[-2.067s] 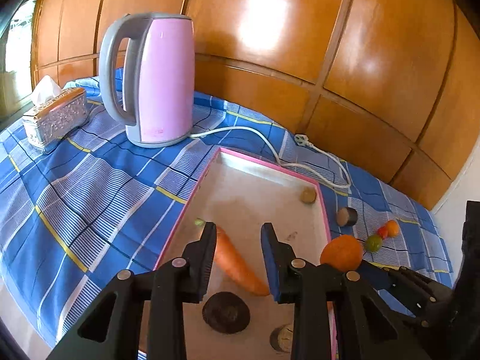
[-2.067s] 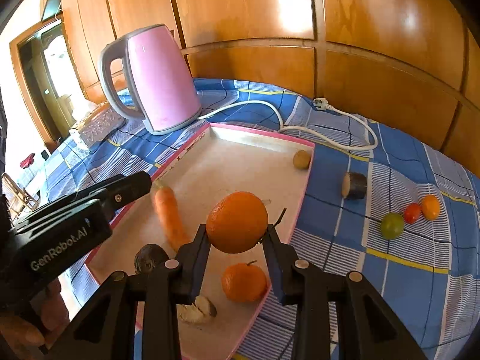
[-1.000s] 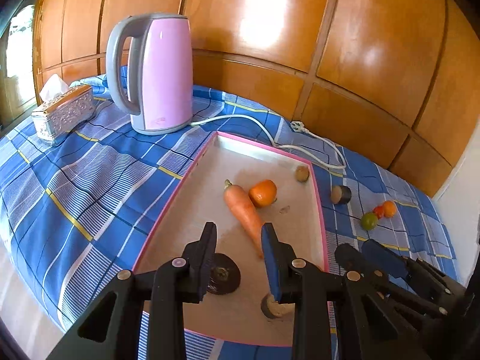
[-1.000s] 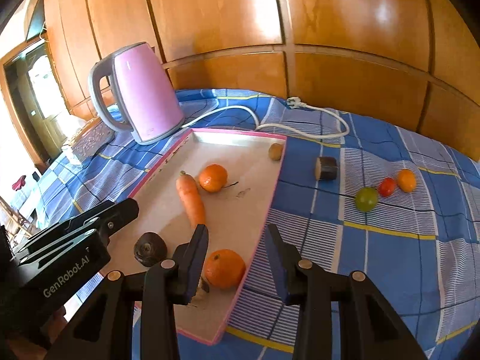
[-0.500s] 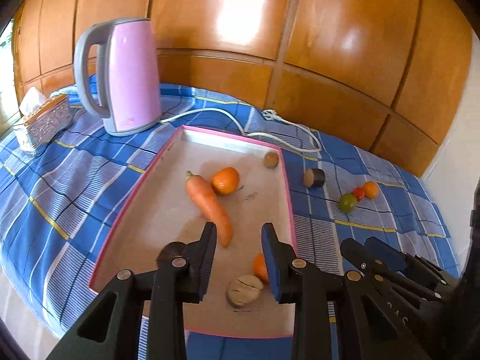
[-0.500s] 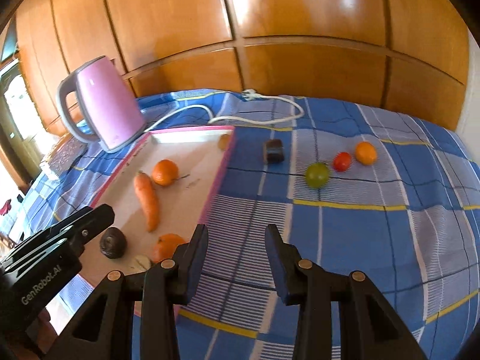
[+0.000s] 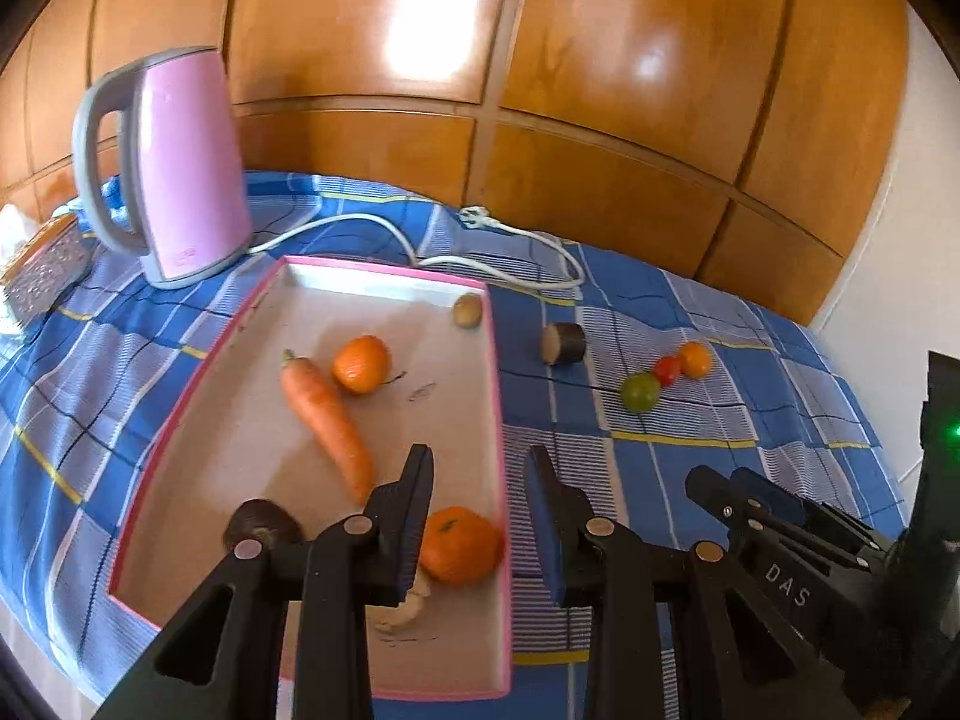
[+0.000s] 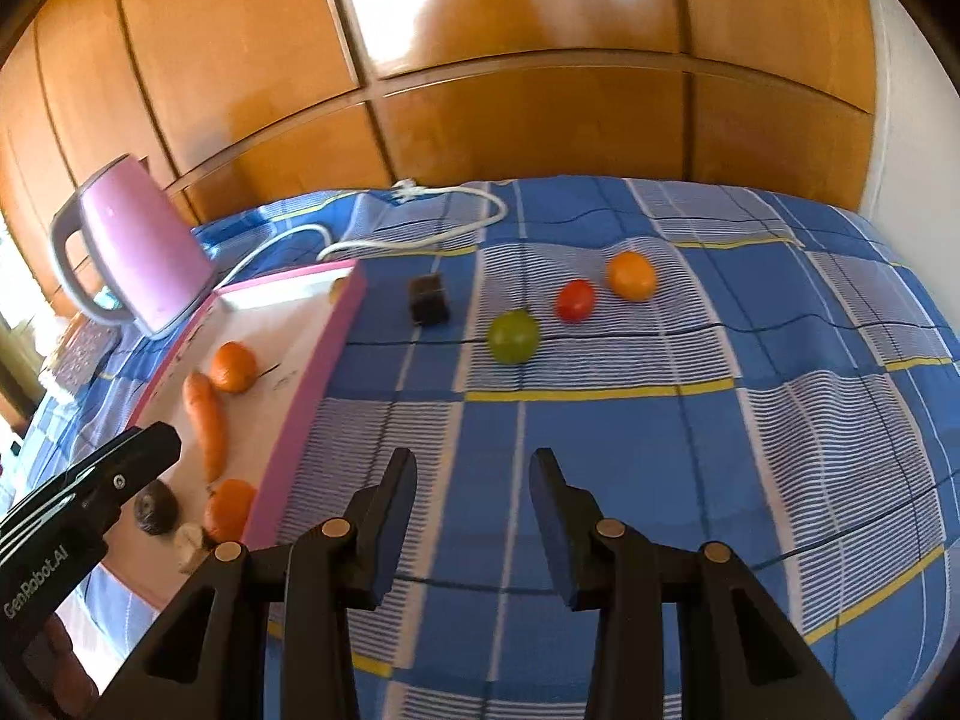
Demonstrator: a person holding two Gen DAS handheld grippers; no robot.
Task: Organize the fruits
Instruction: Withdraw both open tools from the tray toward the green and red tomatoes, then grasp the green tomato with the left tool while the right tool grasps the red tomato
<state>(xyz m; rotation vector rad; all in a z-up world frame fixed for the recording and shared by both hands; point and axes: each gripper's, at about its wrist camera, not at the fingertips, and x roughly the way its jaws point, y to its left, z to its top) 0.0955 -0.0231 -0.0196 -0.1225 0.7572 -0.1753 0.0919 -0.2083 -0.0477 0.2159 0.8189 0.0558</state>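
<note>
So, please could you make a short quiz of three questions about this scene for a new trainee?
1. True or false: the carrot lies inside the pink tray.
2. How many small round fruits lie together on the blue checked cloth, outside the tray?
3. Which item stands beside the tray's far corner? A) pink kettle B) toaster C) bowl

Key: 1. True. 2. Three: green fruit, red fruit, orange fruit. 3. A.
</note>
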